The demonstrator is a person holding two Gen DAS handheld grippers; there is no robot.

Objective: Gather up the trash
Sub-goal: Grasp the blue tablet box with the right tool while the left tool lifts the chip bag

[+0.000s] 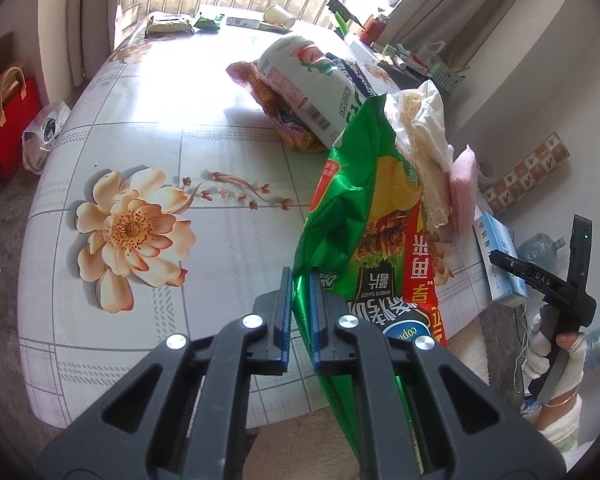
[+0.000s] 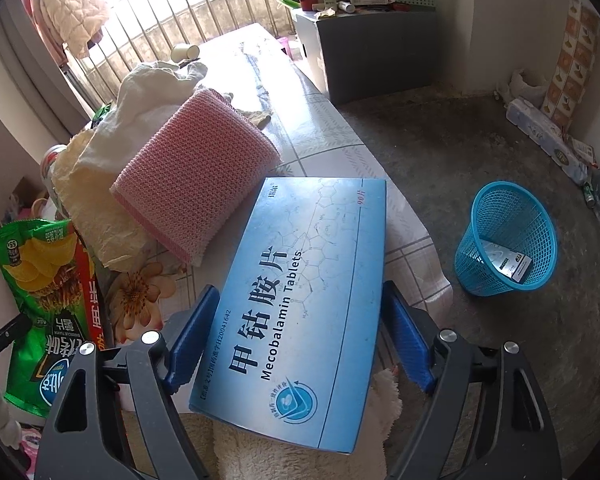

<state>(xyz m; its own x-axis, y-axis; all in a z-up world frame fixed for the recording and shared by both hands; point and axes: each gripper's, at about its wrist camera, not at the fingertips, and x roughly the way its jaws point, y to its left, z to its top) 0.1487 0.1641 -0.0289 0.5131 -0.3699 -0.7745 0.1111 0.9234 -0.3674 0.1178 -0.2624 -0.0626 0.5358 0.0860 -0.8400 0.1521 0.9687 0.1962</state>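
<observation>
My left fingers (image 1: 300, 280) are pinched nearly together on the lower edge of the green chip bag (image 1: 364, 216), the blue pads pressing its foil from both sides; the bag stands up from my grip, tilted, its top leaning toward the pile on the counter (image 1: 140, 100). My right fingers (image 2: 300, 332) stand wide, one pad on each long side of the blue tablet box (image 2: 300, 300). The left pad lies against the box's edge, and the right pad sits right at the other edge, though I cannot tell if it presses. The box juts past the counter's near edge, with a fluffy cream cloth (image 2: 236, 444) under its overhanging end. Both of my grippers point steeply downward. From the left camera my right hand (image 1: 556, 352), in a white glove, shows low at the right, gripping its black handle beside the counter's edge. Just beyond the box a pink sponge (image 2: 196, 176) leans on crumpled white cloths (image 2: 136, 120), and farther back on the left a white bottle (image 1: 312, 84) lies on an orange wrapper (image 1: 268, 96). On the floor to the right, well apart from the counter, a blue mesh bin (image 2: 504, 240) stands open, with a small dark-and-white box (image 2: 512, 264) lying inside it.
</observation>
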